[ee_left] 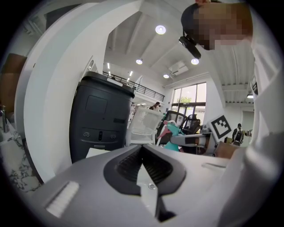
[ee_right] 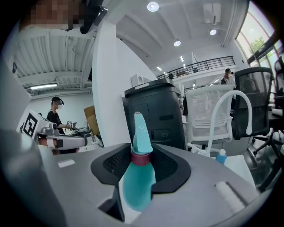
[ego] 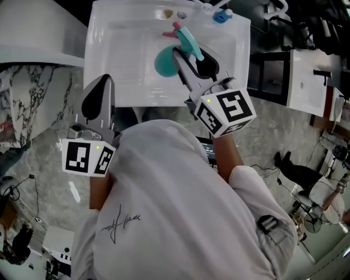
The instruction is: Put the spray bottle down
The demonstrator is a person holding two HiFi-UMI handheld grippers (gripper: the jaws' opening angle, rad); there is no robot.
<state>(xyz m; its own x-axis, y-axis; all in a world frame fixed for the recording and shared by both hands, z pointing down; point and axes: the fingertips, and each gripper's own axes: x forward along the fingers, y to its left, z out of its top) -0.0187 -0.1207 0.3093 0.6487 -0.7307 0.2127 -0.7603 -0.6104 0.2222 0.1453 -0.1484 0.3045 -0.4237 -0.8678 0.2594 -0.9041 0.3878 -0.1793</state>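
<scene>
1. Right grey two-jaw gripper (ego: pixel 192 61): clamped on a teal plastic spray bottle with pink trigger (ego: pixel 163 61), held over the white rectangular sink basin (ego: pixel 120 65).
2. Left grey two-jaw gripper (ego: pixel 98 101): jaws together, empty, at the basin's near left edge.

Bright indoor light, ceiling lamps (ee_left: pixel 160 29) glaring, fisheye bending and dark corners in gripper views

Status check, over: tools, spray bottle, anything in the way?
Right tool clamped on teal spray bottle, held over white basin. Left tool shut, empty. Small blue bottle at basin's far rim, off to the side.
</scene>
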